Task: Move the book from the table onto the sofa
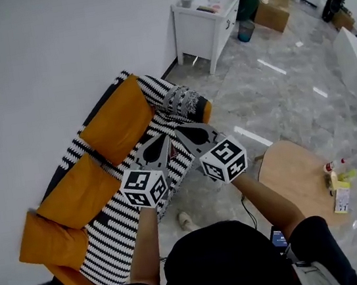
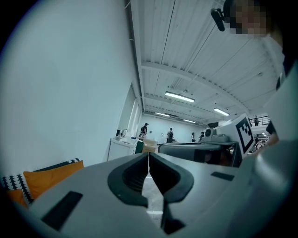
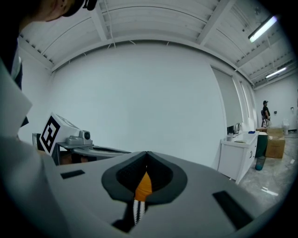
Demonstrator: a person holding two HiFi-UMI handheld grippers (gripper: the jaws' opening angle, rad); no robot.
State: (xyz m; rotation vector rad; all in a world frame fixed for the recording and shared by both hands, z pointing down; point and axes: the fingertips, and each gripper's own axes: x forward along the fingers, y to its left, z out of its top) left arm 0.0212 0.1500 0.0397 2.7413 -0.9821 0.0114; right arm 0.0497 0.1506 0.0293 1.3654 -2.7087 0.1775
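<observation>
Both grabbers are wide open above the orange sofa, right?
No, both are shut. The left gripper view shows the left gripper with its jaws together, and the right gripper view shows the same for the right gripper. Neither holds anything. They are above the orange sofa.

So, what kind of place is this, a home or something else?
Probably a large open hall or lab with a mock living corner, not a home. A sofa and small table stand on a wide stone floor, with strip lights on a high ceiling and boxes nearby.
</observation>
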